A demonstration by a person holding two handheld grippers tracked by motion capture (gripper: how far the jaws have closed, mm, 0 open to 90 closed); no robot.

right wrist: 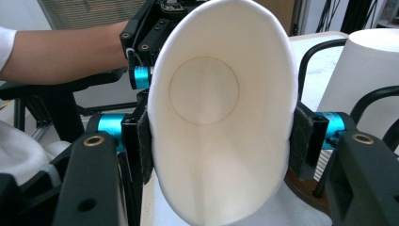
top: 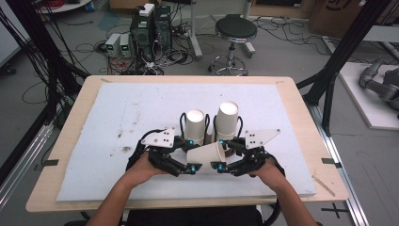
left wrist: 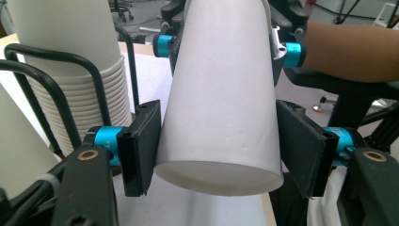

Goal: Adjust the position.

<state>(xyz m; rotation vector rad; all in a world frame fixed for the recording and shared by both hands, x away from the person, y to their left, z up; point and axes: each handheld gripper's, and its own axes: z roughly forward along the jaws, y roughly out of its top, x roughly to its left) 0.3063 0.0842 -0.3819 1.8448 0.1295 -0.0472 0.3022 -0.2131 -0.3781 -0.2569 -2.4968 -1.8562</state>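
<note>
High view: paper cup [top: 207, 153] lying sideways near tabletop's front edge, between left gripper [top: 186, 162] and right gripper [top: 225, 160].

Left gripper view: jaws part-open, flanking cup base, contact uncertain.

Right gripper view: jaws clamped on cup mouth, rim squeezed oval. Risk: crushing from excess pressure.

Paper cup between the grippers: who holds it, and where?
The right gripper squeezes the paper cup at its open rim. The left gripper brackets its closed base; contact cannot be told.
</note>
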